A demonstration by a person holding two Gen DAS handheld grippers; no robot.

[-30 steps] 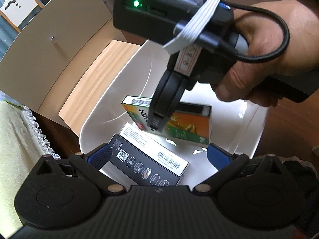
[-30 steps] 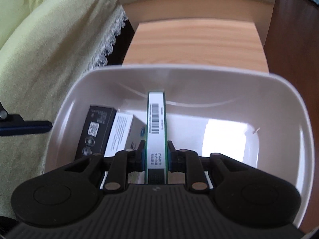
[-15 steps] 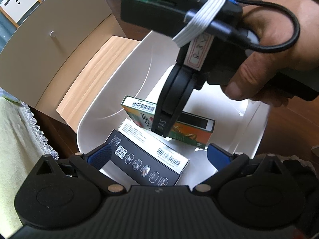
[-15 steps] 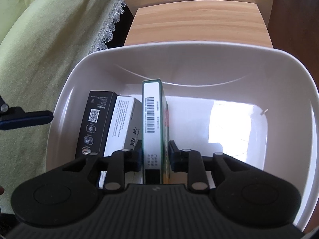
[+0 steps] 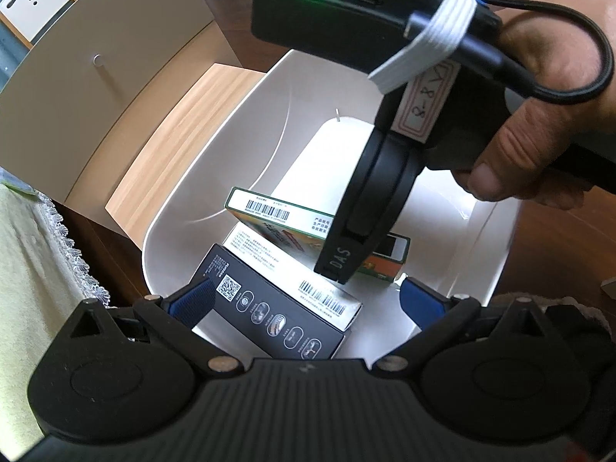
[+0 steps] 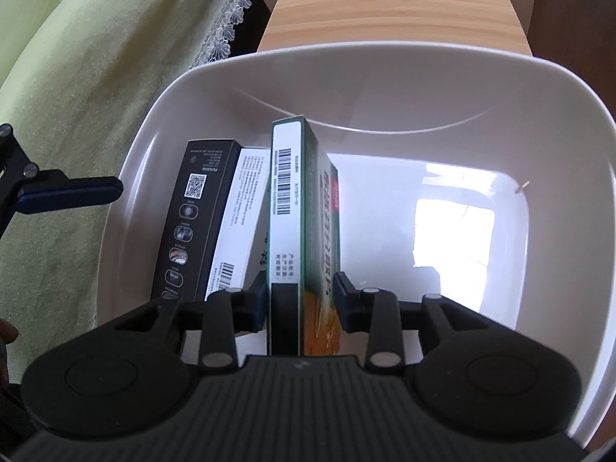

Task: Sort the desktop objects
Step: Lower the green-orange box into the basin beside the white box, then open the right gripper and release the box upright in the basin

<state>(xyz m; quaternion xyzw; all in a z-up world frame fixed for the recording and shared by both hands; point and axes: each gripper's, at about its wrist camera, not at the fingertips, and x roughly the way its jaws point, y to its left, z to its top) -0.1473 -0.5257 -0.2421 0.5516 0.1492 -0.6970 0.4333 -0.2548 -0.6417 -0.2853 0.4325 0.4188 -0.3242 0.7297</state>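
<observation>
A white plastic bin (image 6: 385,88) holds three boxes side by side on their edges: a black box (image 6: 192,215), a white box (image 6: 242,208) and a green box (image 6: 292,200) that leans against the white one. My right gripper (image 6: 300,296) straddles the near end of the green box. Its jaws are opening and the pads stand off the box's sides. In the left wrist view a hand holds the right gripper (image 5: 338,265) over the green box (image 5: 277,211). My left gripper (image 5: 308,300) hovers open above the bin's near rim and the black box (image 5: 269,315), gripping nothing.
The bin (image 5: 238,146) rests on a light wooden top (image 6: 396,15). A green cloth with a lace edge (image 6: 96,77) lies to the left of it. A beige cabinet door (image 5: 96,77) stands behind, and dark wooden floor (image 5: 558,250) shows to the right.
My right gripper's jaws have parted from the green box and the gripper has drawn back. The box now stands in the bin, tipped against the white box. The left gripper has stayed put.
</observation>
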